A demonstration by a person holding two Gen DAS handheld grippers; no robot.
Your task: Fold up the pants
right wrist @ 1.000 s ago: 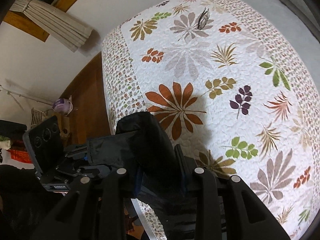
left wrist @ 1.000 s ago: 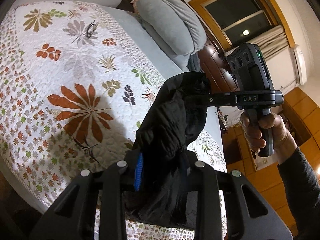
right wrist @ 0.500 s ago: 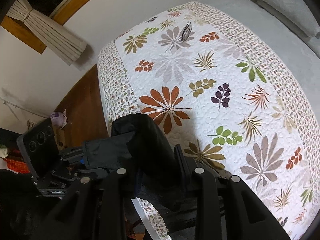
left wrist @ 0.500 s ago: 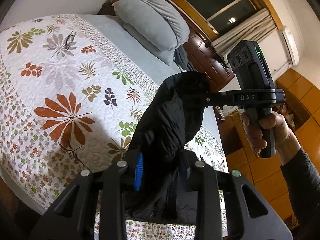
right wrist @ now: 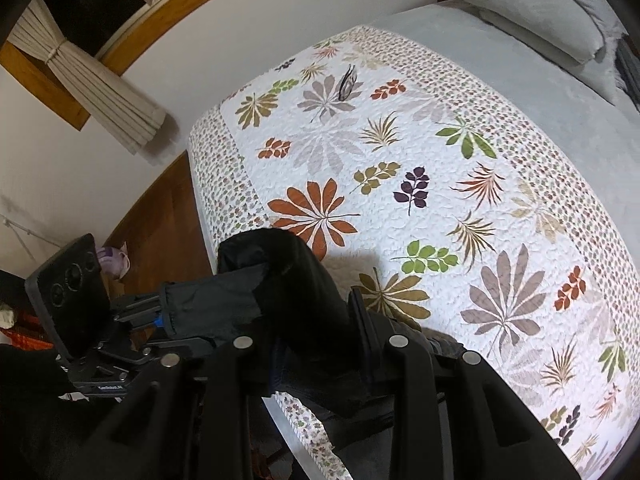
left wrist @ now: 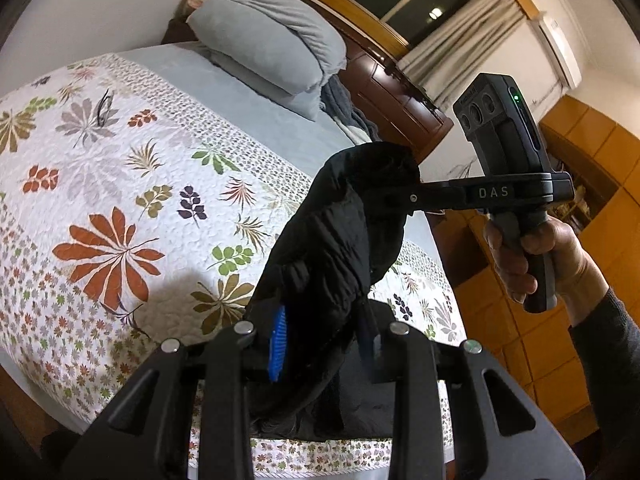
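Note:
The black pants (left wrist: 332, 232) hang bunched in the air above the near edge of the bed, stretched between both grippers. My left gripper (left wrist: 322, 340) is shut on one end, its blue pad pressed into the cloth. My right gripper (left wrist: 400, 196), held by a hand (left wrist: 532, 256), is shut on the other end, higher and to the right. From the right wrist camera, the pants (right wrist: 288, 280) fill my right gripper (right wrist: 320, 332), and my left gripper (right wrist: 164, 316) clamps a fold at the left. The lower part of the pants drapes below the fingers, partly hidden.
A floral quilt (left wrist: 132, 184) covers the bed, with grey sheet and stacked grey pillows (left wrist: 272, 48) at its head. A pair of glasses (right wrist: 347, 82) lies on the far part of the quilt. Wooden floor (right wrist: 160, 216), a curtain and wooden cabinets (left wrist: 520, 340) border the bed.
Both grippers have risen and shifted along the bed with the pants still clamped. The quilt now looks farther away and more of the pillow end shows.

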